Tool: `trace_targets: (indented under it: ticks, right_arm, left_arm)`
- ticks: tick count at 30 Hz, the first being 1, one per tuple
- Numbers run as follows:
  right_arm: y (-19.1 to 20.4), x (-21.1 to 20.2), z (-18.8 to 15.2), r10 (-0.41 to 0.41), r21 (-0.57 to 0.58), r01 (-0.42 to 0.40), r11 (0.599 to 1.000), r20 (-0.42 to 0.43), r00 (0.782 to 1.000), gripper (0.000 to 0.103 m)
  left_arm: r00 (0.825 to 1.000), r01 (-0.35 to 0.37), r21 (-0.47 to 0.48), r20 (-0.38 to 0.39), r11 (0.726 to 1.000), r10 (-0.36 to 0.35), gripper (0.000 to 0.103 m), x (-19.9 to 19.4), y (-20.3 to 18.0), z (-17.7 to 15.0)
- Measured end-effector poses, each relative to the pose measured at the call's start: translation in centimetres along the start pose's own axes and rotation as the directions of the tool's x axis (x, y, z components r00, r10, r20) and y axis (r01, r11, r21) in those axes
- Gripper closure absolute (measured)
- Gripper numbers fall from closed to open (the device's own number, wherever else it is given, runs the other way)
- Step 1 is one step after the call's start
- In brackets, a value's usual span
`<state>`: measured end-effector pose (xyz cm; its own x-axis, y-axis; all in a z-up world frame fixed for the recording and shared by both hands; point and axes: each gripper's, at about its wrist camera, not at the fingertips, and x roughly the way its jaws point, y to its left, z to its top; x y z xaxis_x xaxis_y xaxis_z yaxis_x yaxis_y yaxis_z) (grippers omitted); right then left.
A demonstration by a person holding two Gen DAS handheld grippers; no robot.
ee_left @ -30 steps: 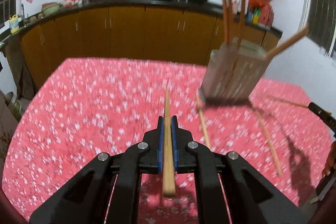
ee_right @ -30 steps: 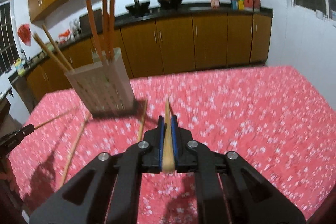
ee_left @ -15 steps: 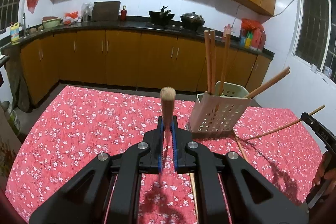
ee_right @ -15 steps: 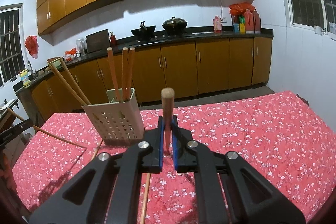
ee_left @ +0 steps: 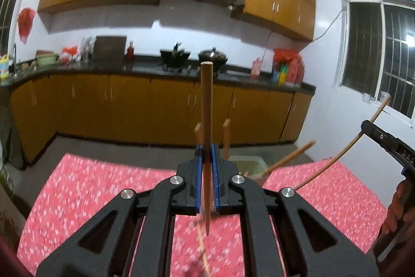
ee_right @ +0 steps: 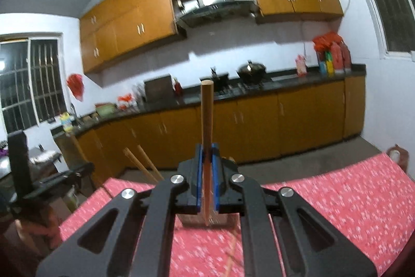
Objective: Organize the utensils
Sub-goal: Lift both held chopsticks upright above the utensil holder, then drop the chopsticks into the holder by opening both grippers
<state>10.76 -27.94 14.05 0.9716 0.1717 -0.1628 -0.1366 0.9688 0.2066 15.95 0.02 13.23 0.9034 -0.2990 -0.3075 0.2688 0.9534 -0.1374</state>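
Each hand-held gripper is clamped shut on one chopstick, and both are lifted clear of the worktop [ee_left: 85, 188], which wears a red flowered cloth. In the left wrist view the left hand-held gripper [ee_left: 207, 173] pinches its chopstick [ee_left: 206, 105] between the blue pads, thick end pointing to 12 o'clock and thin tip hanging below the jaws. The right hand-held gripper [ee_right: 207, 173] holds its own chopstick [ee_right: 207, 116] the same way.

The pale utensil holder [ee_left: 246, 162] stands on the cloth at about 1 o'clock from the left jaws, mostly hidden behind them, with several chopsticks already standing or leaning in it. In the right wrist view it is almost wholly behind the gripper; two leaning sticks show at 10 o'clock. At least one loose chopstick [ee_left: 202, 248] lies on the cloth below, blurred.

The step in hand looks like the carry toward the holder. Next, each stick probably has to be brought over the holder's open top, tip kept down, lowered among the standing sticks without knocking them, and only then let go. The two hands will likely need to take turns.
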Motion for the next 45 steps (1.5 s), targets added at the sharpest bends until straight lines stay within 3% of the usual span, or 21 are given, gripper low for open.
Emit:
trace_targets:
  ticks: [5,12,17,21,23,26,30,38,42,45]
  right_arm:
    - [1.2,1.5,1.7,0.001,-0.009,0.000,1.000,0.051,0.999,0.095]
    - [0.7,6.4,1.6,-0.033,-0.005,0.033,0.999,0.025,0.999,0.095]
    - [0.1,9.4,0.4,-0.050,0.015,0.050,0.999,-0.032,0.998,0.095]
    - [-0.1,10.9,-0.6,-0.050,0.011,0.051,0.999,-0.075,0.996,0.095]
    - [-0.2,11.1,-1.1,-0.042,0.016,0.043,0.999,-0.085,0.996,0.089]
    - [-0.2,10.5,-1.3,-0.044,0.024,0.046,0.999,-0.074,0.996,0.074]
    - [-0.2,9.3,-1.0,-0.043,0.026,0.044,0.999,-0.056,0.998,0.074]
    - [-1.3,4.7,-0.7,-0.081,0.018,0.081,0.997,-0.003,0.997,0.069]
    - [-2.9,3.5,-3.2,-0.136,0.008,0.137,0.991,-0.058,0.989,0.067]
    - [-4.8,4.4,-7.4,-0.170,0.013,0.175,0.984,-0.188,0.967,0.066]
  left_arm:
    - [0.996,0.016,-0.013,0.086,1.000,-0.014,0.096,1.2,-2.1,3.2]
    - [0.988,-0.007,-0.039,0.152,0.999,0.013,0.096,4.5,-3.5,4.6]
    - [0.990,-0.028,-0.045,0.140,0.999,0.034,0.096,7.4,-3.3,3.1]
    - [0.997,-0.010,-0.058,0.075,0.998,0.015,0.095,9.4,-2.9,1.5]
    - [0.999,-0.008,-0.064,0.049,0.998,0.011,0.095,9.8,-2.9,1.0]
    - [0.999,-0.009,-0.067,0.046,0.998,0.012,0.093,9.5,-2.7,0.9]
    - [0.997,-0.016,-0.072,0.068,0.997,0.021,0.073,8.2,-2.4,1.4]
    - [0.994,-0.022,-0.073,0.106,0.997,0.030,0.070,3.9,-1.5,1.7]
    - [0.996,-0.059,-0.067,0.066,0.996,0.064,0.065,2.0,-0.1,-0.4]
    - [0.995,-0.098,-0.053,-0.006,0.994,0.098,0.064,1.9,1.2,-3.1]
